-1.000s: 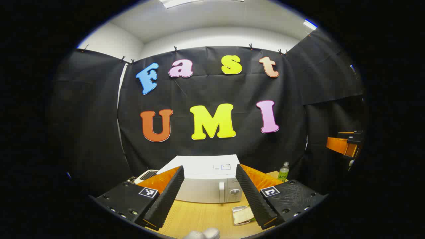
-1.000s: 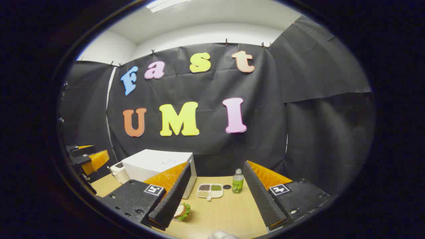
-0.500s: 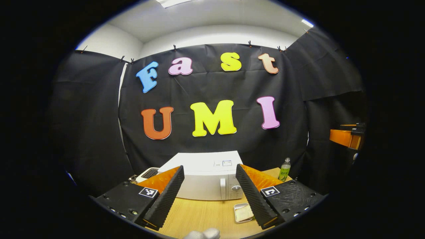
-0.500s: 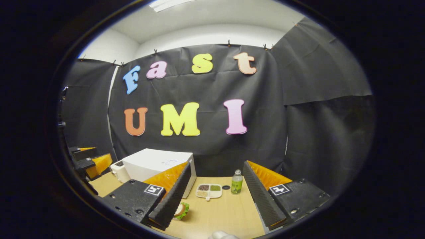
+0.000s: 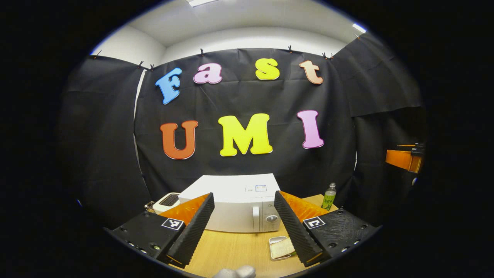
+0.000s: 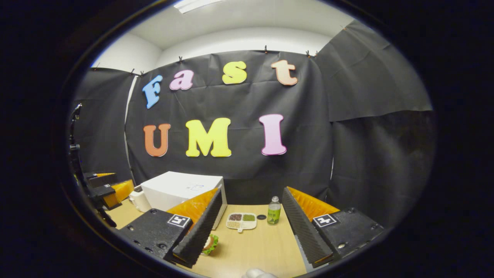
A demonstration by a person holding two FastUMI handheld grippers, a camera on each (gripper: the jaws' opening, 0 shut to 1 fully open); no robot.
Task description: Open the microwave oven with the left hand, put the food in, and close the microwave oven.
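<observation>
Left tongs [image 5: 244,227] gape, empty, facing the shut microwave oven [image 5: 231,210]. Right tongs [image 6: 252,227] gape empty above the tabletop [image 6: 258,247].

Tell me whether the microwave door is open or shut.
Shut. The microwave door lies flush with its front, handle untouched; the open left gripper is short of it.

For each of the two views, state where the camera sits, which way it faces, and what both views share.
Left gripper view: rides the open left gripper, facing the shut microwave front-on across the table.
Right gripper view: rides the open right gripper, facing the sectioned dish, microwave at its left.
Shared: microwave, green bottle, table.
</observation>
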